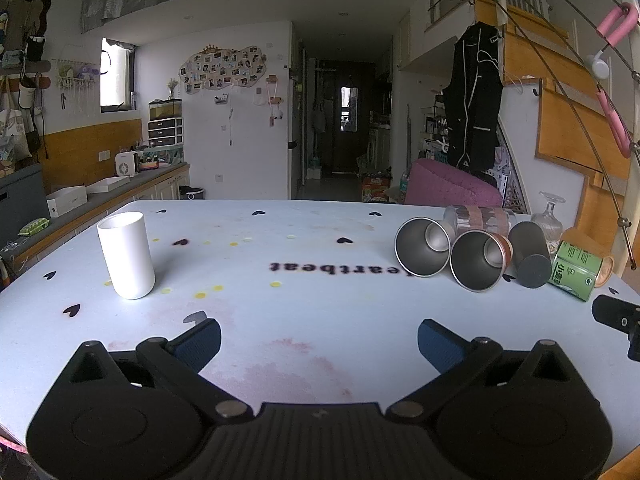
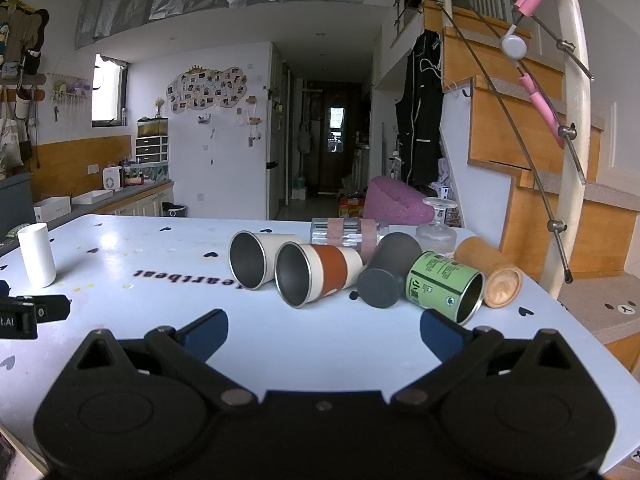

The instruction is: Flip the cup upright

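Note:
A white cup [image 1: 126, 255] stands upright on the pale blue table [image 1: 304, 320] at the left; it also shows in the right wrist view [image 2: 37, 255]. Several cups lie on their sides at the right: a steel cup [image 2: 252, 258], a steel cup with a brown band [image 2: 316, 276], a dark grey cup [image 2: 388, 272], a green tin [image 2: 446, 286] and a wooden cup [image 2: 490, 272]. My left gripper [image 1: 319, 342] is open and empty, short of the white cup. My right gripper [image 2: 324, 334] is open and empty, just before the lying cups.
A clear glass tumbler [image 2: 346, 232] lies behind the cups and an upturned stemmed glass [image 2: 438, 228] stands at the back right. The table's right edge [image 2: 580, 320] is close, with a wooden staircase and railing beyond. A counter runs along the left wall.

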Demonstrator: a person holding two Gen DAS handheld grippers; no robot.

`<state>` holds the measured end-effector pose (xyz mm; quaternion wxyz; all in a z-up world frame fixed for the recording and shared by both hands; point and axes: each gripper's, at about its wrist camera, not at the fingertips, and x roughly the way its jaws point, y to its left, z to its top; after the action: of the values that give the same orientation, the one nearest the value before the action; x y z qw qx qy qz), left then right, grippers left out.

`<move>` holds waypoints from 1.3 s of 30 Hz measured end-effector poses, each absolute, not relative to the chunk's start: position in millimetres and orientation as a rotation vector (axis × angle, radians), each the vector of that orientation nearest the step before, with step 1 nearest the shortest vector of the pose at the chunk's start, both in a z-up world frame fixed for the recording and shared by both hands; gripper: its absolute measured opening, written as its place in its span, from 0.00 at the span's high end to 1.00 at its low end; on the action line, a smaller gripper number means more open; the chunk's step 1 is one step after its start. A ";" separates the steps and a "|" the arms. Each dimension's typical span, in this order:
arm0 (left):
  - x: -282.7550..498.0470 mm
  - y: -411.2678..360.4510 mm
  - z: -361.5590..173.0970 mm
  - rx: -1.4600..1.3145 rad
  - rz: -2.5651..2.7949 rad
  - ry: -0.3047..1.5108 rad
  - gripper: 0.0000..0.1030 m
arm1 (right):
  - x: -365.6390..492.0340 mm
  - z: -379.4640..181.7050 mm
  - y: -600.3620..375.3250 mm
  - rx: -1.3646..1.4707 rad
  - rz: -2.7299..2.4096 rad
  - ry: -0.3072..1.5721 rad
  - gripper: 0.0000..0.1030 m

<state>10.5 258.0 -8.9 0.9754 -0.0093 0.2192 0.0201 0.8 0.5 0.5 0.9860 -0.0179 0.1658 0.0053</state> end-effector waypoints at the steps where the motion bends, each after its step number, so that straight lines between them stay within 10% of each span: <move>1: 10.6 258.1 -8.9 -0.019 0.041 0.442 0.00 | 0.8 0.6 0.5 -0.036 0.011 0.333 0.00; 39: 10.4 255.1 -8.0 -0.017 0.041 0.442 0.00 | 1.9 0.7 3.0 -0.036 0.012 0.332 0.00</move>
<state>10.4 255.1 -8.0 0.9754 -0.0087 0.2193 0.0205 1.9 3.0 0.7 0.9861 -0.0177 0.1651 0.0062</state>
